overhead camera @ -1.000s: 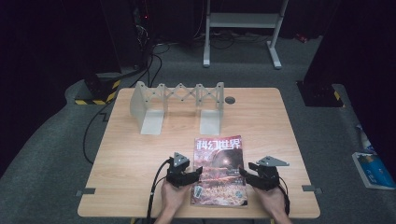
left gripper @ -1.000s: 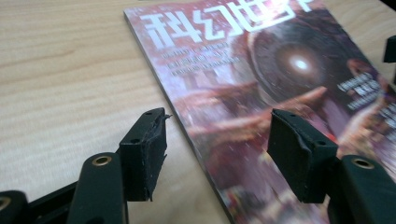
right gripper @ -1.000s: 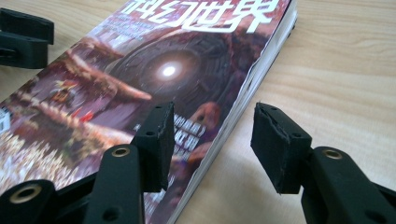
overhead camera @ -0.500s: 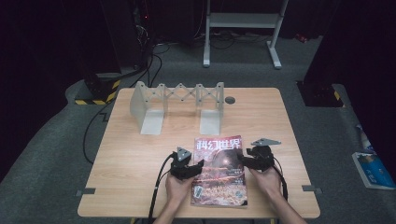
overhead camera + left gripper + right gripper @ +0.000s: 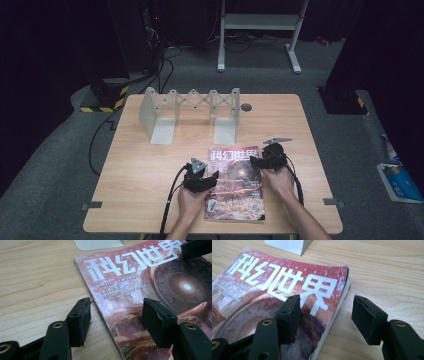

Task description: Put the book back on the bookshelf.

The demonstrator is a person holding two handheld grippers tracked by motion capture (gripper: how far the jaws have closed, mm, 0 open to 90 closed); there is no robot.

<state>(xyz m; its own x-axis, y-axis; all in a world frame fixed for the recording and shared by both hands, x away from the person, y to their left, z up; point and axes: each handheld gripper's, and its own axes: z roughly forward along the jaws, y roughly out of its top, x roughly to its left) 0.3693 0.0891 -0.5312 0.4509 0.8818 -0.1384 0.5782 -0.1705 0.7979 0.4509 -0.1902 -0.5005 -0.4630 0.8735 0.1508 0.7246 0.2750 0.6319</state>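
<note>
Two tongs straddle a magazine [image 5: 235,182] on the surface [image 5: 150,175]. Left tongs [image 5: 115,315], closing, and right tongs [image 5: 324,315], just opening, grip nothing. Overhead, a white rack [image 5: 190,107] stands beyond.

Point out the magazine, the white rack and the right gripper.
magazine [image 5: 235,187], high view, middle of its red cover
white rack [image 5: 162,131], high view, flat foot of its left end
right gripper [image 5: 325,311], right gripper view, midway between its fingertips, astride the magazine's edge
</note>
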